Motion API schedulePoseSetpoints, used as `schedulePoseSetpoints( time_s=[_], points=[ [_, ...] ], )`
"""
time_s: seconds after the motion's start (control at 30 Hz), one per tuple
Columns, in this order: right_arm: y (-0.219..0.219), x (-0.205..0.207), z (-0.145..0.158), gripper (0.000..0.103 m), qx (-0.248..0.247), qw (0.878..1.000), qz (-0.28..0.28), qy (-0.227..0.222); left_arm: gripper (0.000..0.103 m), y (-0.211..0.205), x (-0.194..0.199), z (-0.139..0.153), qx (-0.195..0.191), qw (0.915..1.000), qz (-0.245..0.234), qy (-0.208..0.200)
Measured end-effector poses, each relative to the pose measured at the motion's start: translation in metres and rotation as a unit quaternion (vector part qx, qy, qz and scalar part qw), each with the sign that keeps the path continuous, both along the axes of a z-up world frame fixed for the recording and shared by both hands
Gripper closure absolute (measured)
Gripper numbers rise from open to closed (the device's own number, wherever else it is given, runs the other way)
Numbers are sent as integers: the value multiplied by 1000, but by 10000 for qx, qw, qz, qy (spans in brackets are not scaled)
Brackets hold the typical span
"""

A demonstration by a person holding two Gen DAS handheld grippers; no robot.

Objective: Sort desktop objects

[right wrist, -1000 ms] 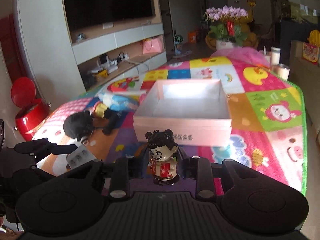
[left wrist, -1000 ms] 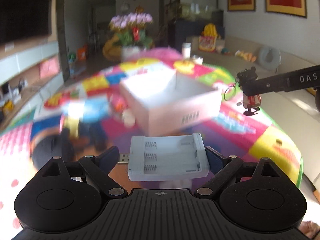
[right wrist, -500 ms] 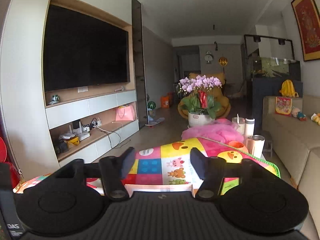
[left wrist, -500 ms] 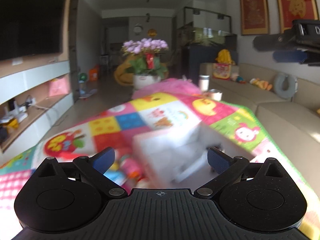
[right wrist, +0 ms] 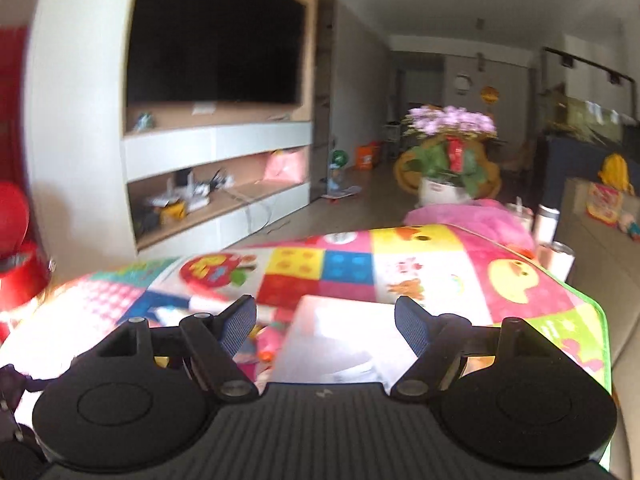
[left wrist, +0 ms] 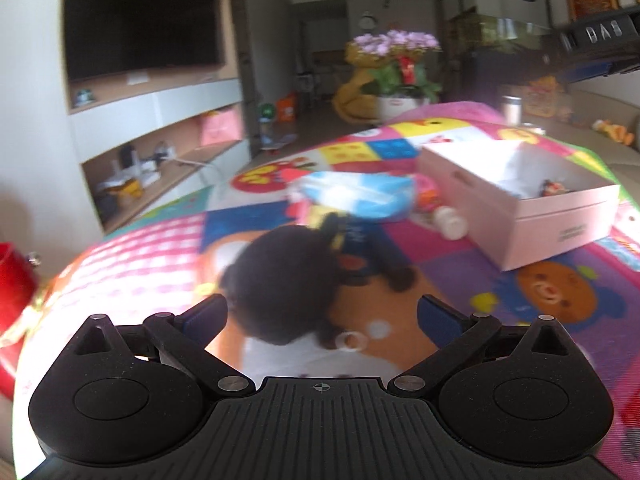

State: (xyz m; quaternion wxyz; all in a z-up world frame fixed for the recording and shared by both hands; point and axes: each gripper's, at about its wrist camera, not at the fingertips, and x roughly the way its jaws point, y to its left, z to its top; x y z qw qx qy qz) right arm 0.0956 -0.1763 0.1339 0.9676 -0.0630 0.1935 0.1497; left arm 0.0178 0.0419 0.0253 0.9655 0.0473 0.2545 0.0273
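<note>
Black plush doll [left wrist: 296, 280] is lying on the patchwork mat [left wrist: 560, 300], sitting at twelve o'clock just ahead of my left gripper [left wrist: 322, 314], whose jaws are standing wide with nothing in them. Pink box [left wrist: 520, 216] is resting at two o'clock, a small figurine [left wrist: 554, 189] inside. My right gripper [right wrist: 325, 322] has just been opening, empty, over the box [right wrist: 332, 344].

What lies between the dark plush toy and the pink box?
In the left wrist view, a small white bottle lies on the mat between the plush and the box; blur hides more.
</note>
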Motion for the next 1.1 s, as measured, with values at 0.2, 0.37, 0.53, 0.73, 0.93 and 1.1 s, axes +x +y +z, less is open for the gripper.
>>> schedulePoseSetpoints(
  time_s=[0.2, 0.37, 0.53, 0.73, 0.93, 1.1],
  points=[
    [80, -2, -38, 61, -855, 9926, 815, 286, 0, 25, 2, -4, -138, 9994, 309, 29],
    [122, 8, -76, 61, -680, 9843, 1181, 1122, 0, 47, -7, -7, -281, 9980, 564, 106],
    [138, 24, -109, 61, -642, 9823, 1034, 1426, 0, 60, -15, -5, -476, 9966, 667, 122],
    [114, 19, -109, 82, -544, 9781, 1081, 1696, 0, 47, -13, -2, -582, 9971, 461, 140],
    [53, -26, -94, 82, -478, 9754, 1239, 1762, 0, 23, 0, 1, -373, 9991, 136, 138],
    [6, -59, -93, 82, -673, 9784, 1095, 1617, 0, 14, 12, 7, -408, 9990, 120, 111]
  ],
)
